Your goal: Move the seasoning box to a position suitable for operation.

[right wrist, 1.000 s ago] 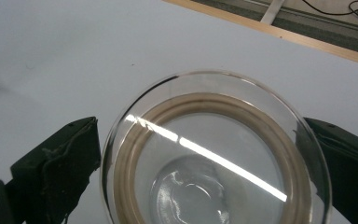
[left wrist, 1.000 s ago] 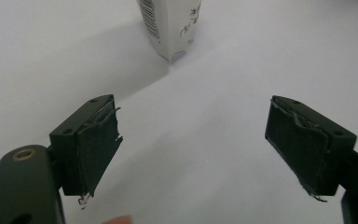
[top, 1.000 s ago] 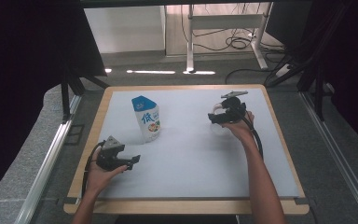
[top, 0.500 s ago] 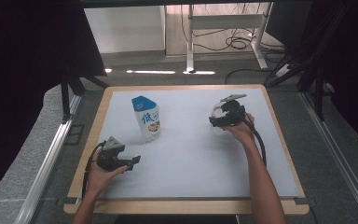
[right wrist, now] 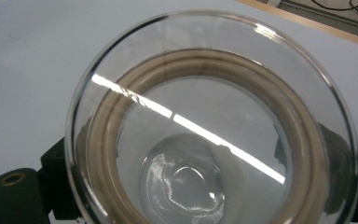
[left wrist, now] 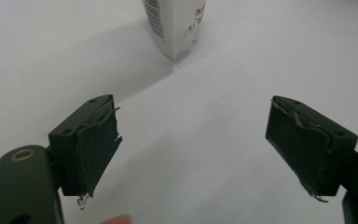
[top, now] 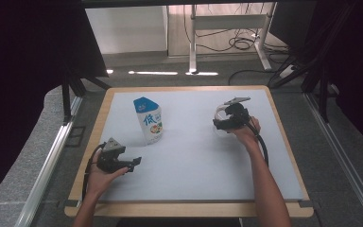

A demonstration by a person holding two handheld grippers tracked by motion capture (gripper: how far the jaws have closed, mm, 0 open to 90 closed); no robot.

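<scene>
Table: wooden-edged table (top: 279,111) covered by a white sheet, seen from above.
Room: grey floor around the table, a desk frame (top: 227,35) and loose cables (top: 238,45) on the floor beyond the table's far edge, dark curtains at both sides.
Landmark: milk carton (top: 149,120), white with a blue top, standing upright on the sheet, left of the middle and toward the far edge; whether it is opened I cannot tell.
Glass: clear glass (right wrist: 209,126) with a pale ring inside its rim, well to the right of the carton, sitting between the right tongs' jaws; nothing inside it that I can make out.
Right tongs: right gripper (top: 224,123), held well to the right of the carton; its jaws have just been closing in, and they stand at either side of the glass, against its wall.
Left tongs: left gripper (top: 130,163), near the carton on its front left side, jaws spread wide with bare sheet between them, pointing at the carton's base.
</scene>
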